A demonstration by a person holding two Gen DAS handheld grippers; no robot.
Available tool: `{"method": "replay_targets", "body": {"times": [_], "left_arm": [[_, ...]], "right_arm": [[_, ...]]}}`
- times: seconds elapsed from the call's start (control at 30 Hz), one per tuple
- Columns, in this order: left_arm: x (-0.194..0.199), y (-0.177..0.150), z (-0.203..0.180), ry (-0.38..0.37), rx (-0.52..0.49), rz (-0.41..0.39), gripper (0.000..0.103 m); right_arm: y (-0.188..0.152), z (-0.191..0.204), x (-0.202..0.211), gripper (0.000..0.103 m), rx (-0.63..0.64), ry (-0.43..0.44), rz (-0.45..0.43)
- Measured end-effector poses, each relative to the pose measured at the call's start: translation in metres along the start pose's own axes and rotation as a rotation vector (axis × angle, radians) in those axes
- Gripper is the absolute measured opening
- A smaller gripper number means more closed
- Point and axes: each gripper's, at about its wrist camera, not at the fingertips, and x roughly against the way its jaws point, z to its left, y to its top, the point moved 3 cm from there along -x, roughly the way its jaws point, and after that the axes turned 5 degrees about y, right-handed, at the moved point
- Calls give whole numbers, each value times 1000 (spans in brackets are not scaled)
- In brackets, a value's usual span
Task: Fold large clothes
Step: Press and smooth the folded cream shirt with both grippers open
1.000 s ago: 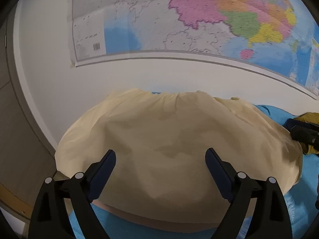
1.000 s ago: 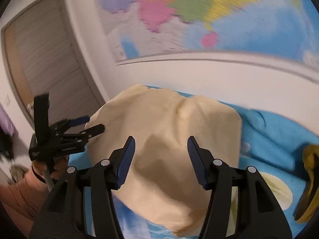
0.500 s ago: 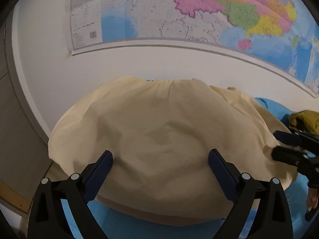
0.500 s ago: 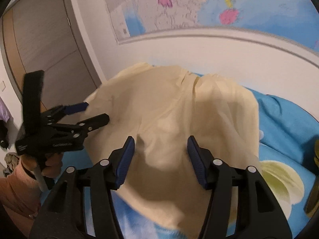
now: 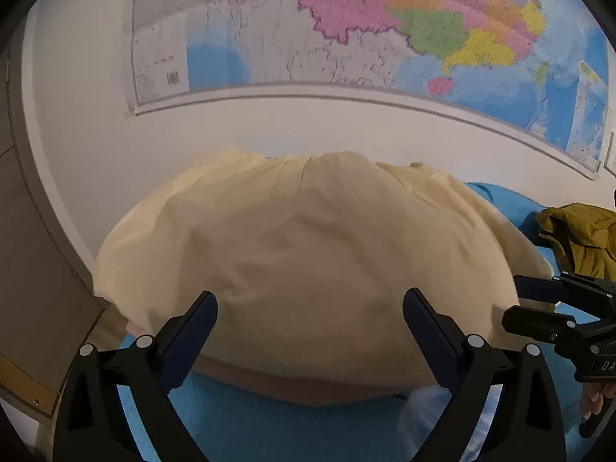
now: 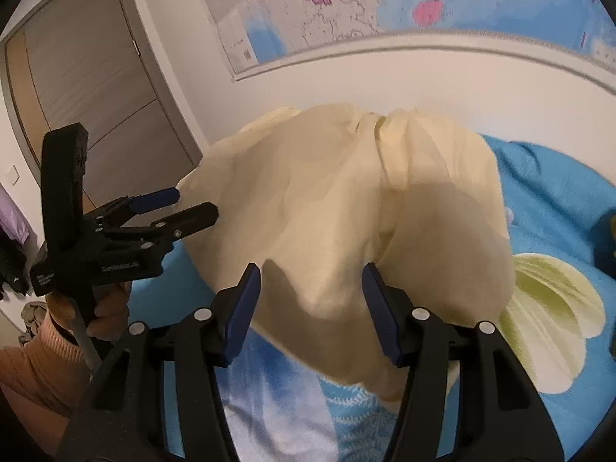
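Claws (image 5: 310, 310) gape over blue bedspread (image 5: 269, 423), map (image 5: 346, 30) behind.

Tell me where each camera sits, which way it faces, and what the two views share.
Left wrist: rides the left gripper, looking forward over the cream garment toward the wall map; own open fingers frame the bottom, right gripper enters at right.
Right wrist: rides the right gripper, facing the garment and a door; own open fingers below, left gripper and hand at left.
Shared: garment, blue bedspread, map, each other's gripper.
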Motion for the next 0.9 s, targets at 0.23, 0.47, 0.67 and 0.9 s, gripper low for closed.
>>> {"method": "replay_targets", "body": {"times": [0.23, 0.47, 0.67, 0.9], "left_arm": [[31, -8, -9, 19, 5, -54, 96], [41, -20, -16, -10, 39, -13, 96], [57, -34, -25, -27, 55, -13, 96], [72, -41, -30, 3, 80, -22, 96]], "right_arm": [[-10, 14, 23, 58, 37, -33, -28], [-21, 23, 40, 67, 58, -67, -46], [-29, 28, 48, 73, 57, -75, -50], [-43, 32, 58, 83, 44, -96, -70]]}}
